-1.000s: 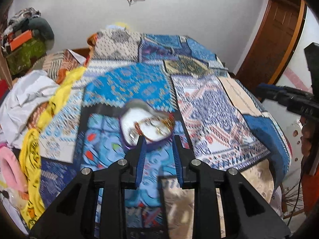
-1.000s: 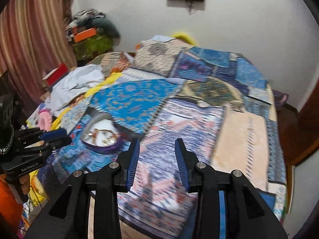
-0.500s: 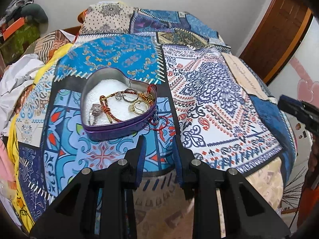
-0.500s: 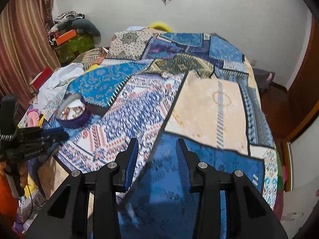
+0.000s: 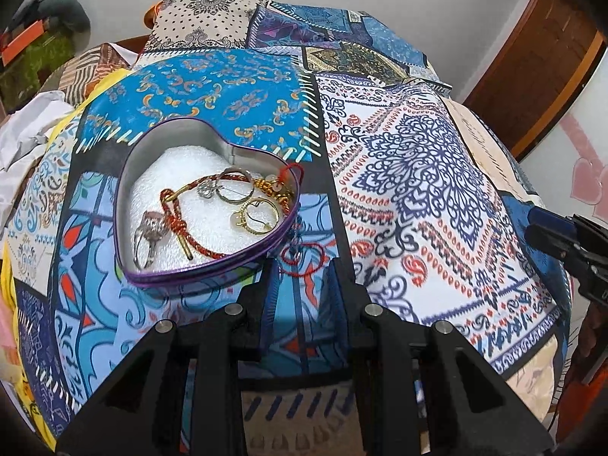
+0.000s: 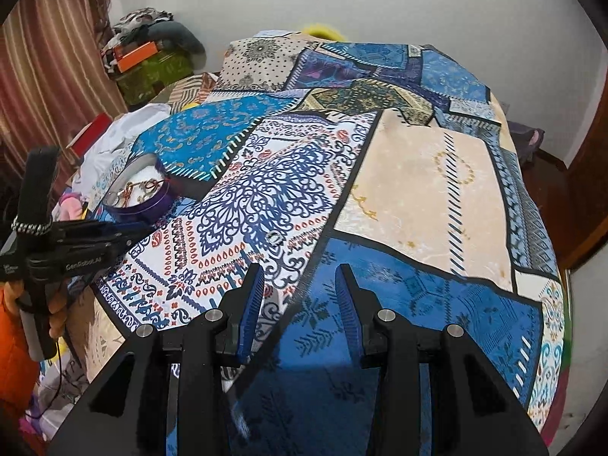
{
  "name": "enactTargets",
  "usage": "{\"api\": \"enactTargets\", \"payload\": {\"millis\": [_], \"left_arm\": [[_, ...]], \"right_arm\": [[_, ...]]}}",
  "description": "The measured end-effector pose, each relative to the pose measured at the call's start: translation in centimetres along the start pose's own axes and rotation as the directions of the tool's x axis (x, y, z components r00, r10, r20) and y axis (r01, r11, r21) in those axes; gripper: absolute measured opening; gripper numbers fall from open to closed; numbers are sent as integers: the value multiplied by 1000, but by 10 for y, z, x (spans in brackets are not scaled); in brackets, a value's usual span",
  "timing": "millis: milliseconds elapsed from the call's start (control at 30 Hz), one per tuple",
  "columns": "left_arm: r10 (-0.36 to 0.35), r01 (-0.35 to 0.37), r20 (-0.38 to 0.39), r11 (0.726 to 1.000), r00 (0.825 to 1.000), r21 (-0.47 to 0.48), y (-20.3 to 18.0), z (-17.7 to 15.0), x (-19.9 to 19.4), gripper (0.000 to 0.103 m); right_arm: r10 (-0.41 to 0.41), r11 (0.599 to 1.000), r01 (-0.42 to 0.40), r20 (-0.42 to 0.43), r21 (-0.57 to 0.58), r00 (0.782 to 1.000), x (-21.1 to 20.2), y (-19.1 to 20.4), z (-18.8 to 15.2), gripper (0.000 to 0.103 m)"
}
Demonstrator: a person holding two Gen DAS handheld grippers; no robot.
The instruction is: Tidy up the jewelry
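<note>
A purple heart-shaped tin (image 5: 133, 174) with white padding lies on the patchwork bedspread (image 5: 410, 159). It holds a red and gold cord bracelet (image 5: 178, 220), several rings (image 5: 258, 216) and a silver ring (image 5: 150, 233). A red thread (image 5: 304, 262) trails out onto the cloth. My left gripper (image 5: 300, 277) is open and empty, just in front of the tin's right tip. My right gripper (image 6: 300, 285) is open and empty over the blue patch. The tin also shows in the right wrist view (image 6: 140, 199). A small ring (image 6: 273, 238) lies on the white patterned patch.
Piled clothes and a yellow cloth (image 5: 22, 144) lie at the bed's left. A wooden door (image 5: 539, 60) stands at the right. The left gripper's body (image 6: 68, 250) shows at the left of the right wrist view; the right gripper (image 5: 570, 243) shows at the left view's right edge.
My left gripper has moved closer to the tin, which now sits larger and lower left. My right gripper has swung left and down over the bedspread.
</note>
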State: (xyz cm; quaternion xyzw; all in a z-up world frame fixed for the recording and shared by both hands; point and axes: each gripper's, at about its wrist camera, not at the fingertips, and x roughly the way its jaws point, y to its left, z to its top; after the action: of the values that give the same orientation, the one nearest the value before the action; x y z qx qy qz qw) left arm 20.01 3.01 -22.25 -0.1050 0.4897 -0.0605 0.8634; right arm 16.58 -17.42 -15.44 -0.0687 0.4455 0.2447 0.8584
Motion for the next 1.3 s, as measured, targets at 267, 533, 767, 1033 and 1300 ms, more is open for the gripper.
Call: {"api": "enactTargets", "payload": {"millis": [267, 533, 767, 1033, 1300], "left_arm": [[24, -24, 7, 1000, 1000, 15, -1, 12, 13, 26], [103, -104, 36, 994, 994, 29, -4, 11, 21, 7], [90, -91, 49, 996, 995, 13, -1, 8, 17, 6], [96, -99, 77, 995, 992, 31, -9, 0, 3, 6], [107, -117, 149, 991, 983, 61, -20, -5, -32, 6]], "right_arm": [[28, 998, -28, -8, -54, 1000, 10, 7, 6, 35], [73, 996, -74, -31, -44, 997, 26, 7, 8, 35], [67, 997, -67, -17, -31, 998, 29, 6, 8, 16], [52, 998, -52, -31, -27, 998, 37, 5, 15, 7], [16, 999, -16, -15, -34, 1000, 28, 8, 13, 2]]}}
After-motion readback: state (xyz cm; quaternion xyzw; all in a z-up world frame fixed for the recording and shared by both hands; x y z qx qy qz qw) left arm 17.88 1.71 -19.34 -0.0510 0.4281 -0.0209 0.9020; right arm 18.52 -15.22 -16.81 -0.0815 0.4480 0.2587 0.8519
